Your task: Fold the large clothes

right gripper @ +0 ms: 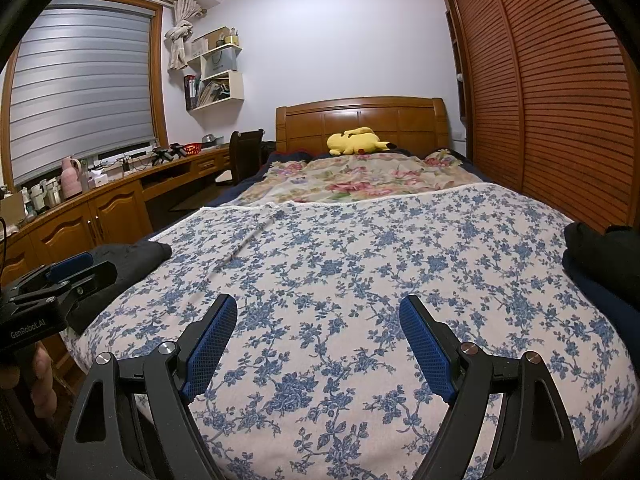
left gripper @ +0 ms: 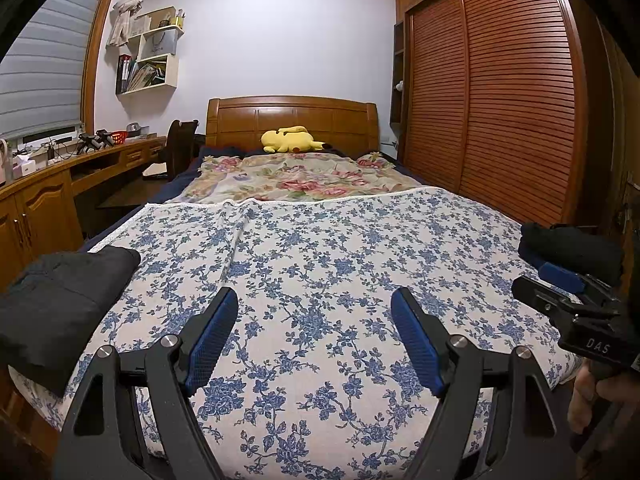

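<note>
Hovering above the near end of the bed [left gripper: 120,236], the left gripper [left gripper: 314,298] has its two blue-padded fingers spread wide and holds nothing. The right gripper [right gripper: 318,304] is the same: fingers far apart, nothing between them, above the blue-flowered sheet [right gripper: 360,248] that covers the near half of the bed.

One folded black garment [left gripper: 60,300] lies at the near left corner of the bed, partly over the left edge. A second pile of dark clothes [left gripper: 568,248], black on top and dark blue below, lies at the right edge of the bed, near the wardrobe [left gripper: 500,100]. Both piles are well apart from each other, with the open sheet between them. Neither gripper touches any cloth.

At the far end, a floral quilt [right gripper: 360,178] covers the bed up to the wooden headboard [right gripper: 360,118], and a yellow plush toy [right gripper: 358,142] lies just before it. A wooden desk [right gripper: 120,196] runs along the left wall under the window.
</note>
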`<act>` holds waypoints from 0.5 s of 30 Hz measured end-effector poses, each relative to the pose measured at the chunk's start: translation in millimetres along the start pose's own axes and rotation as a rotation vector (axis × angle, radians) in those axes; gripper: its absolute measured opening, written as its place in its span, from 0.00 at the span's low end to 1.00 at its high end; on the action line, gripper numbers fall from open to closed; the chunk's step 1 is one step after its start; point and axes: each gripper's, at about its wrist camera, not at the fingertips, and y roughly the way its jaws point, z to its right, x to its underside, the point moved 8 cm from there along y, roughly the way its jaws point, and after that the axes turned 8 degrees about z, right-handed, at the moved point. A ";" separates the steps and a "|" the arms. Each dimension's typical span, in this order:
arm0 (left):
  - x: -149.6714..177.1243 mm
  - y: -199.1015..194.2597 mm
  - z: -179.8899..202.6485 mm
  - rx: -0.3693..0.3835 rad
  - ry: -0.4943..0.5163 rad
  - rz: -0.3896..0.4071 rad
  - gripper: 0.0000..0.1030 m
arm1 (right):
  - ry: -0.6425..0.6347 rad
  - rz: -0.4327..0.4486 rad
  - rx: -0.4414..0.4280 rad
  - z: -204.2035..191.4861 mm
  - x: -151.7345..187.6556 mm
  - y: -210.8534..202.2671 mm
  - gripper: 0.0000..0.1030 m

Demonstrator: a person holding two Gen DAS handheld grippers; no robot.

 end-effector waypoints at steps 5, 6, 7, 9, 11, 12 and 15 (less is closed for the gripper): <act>-0.8 -2.6 1.1 0.000 0.005 0.006 0.77 | 0.001 0.005 0.002 0.4 -0.9 -0.9 0.82; -1.0 -3.2 1.6 -0.001 0.006 0.007 0.77 | 0.001 0.005 0.002 0.6 -0.5 -1.0 0.82; -1.1 -3.2 1.4 -0.002 0.005 0.007 0.77 | 0.002 0.006 0.003 0.8 -0.5 -1.2 0.82; -1.7 -2.9 2.1 0.001 0.003 0.006 0.77 | 0.004 0.007 0.003 1.1 -0.4 -1.5 0.82; -1.7 -3.3 2.0 -0.002 0.005 0.007 0.77 | 0.003 0.007 0.002 1.0 -0.3 -1.6 0.82; -1.7 -2.8 2.0 -0.001 0.005 0.006 0.77 | 0.003 0.007 0.003 1.2 -0.4 -1.6 0.82; -1.5 -2.9 2.0 -0.001 0.004 0.006 0.77 | 0.005 0.007 0.002 1.4 -0.2 -1.3 0.82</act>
